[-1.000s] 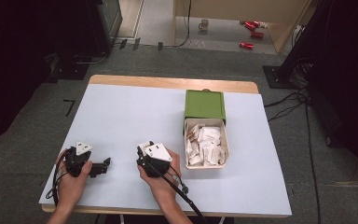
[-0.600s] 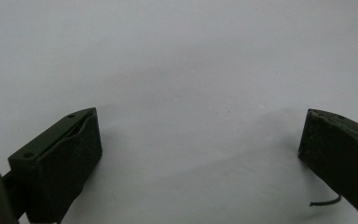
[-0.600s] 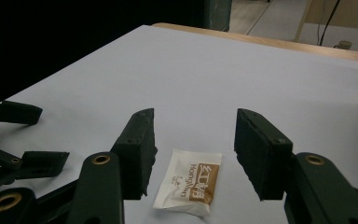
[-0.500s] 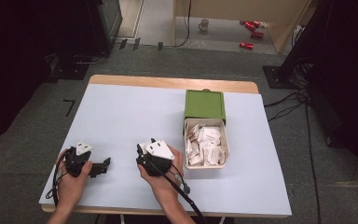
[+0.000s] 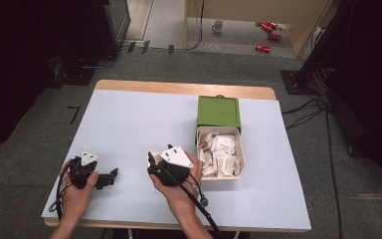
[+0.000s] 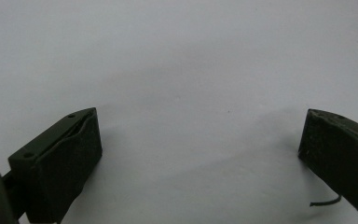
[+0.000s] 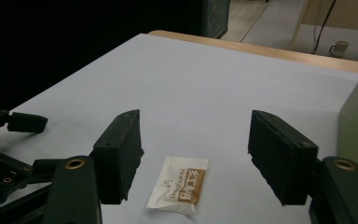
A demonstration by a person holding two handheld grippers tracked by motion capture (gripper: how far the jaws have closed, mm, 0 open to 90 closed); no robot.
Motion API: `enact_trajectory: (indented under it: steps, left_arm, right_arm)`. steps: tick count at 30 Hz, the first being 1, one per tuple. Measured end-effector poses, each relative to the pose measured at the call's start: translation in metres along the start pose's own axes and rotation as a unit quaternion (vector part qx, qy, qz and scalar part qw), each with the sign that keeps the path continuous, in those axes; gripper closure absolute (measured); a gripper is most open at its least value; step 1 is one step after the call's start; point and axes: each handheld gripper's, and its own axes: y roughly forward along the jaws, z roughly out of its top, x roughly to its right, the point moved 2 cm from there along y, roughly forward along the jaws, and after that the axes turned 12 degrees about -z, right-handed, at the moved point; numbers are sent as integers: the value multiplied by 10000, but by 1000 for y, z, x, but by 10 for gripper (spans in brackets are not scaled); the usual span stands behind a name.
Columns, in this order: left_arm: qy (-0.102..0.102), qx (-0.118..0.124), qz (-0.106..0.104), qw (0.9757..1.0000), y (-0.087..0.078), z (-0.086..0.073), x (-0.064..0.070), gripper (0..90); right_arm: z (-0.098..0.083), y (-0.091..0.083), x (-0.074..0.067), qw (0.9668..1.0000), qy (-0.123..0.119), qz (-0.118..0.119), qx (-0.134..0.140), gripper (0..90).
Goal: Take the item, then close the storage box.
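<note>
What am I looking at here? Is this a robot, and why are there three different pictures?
No robot: a person holds a hand-held black two-jaw left gripper and right gripper. The high view looks down on the pale blue-white table. The other two come from cameras riding on each gripper. Both are open and hold nothing. On the table stands a green-lidded open box full of small white and brown packets. One loose white-and-brown packet lies on the table between the right gripper's jaws, not gripped.

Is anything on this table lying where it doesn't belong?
One thing: a single white-and-brown packet lies loose on the table, between the open jaws of the right gripper, while the other packets are piled in the open box beside its green lid. Nothing looks spilled or damaged.
</note>
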Motion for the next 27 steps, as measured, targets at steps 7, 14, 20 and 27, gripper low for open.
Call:
enact_trajectory:
  steps: [7, 14, 20, 27]
  left_arm:
    - [2, -2, 0, 10000, 0, 0, 0, 0]
    - [-8, -4, -6, 10000, 0, 0, 0, 0]
    - [-8, 3, -3, 10000, 0, 0, 0, 0]
    - [-10, 2, -3, 10000, 0, 0, 0, 0]
  right_arm:
    - [6, -9, 15, 9997, 32, -99, -234, 243]
    - [15, -21, 36, 9997, 55, -184, -129, 181]
    - [18, -28, 56, 9991, 163, -364, -108, 169]
    - [18, -36, 82, 9975, 272, -649, -93, 168]
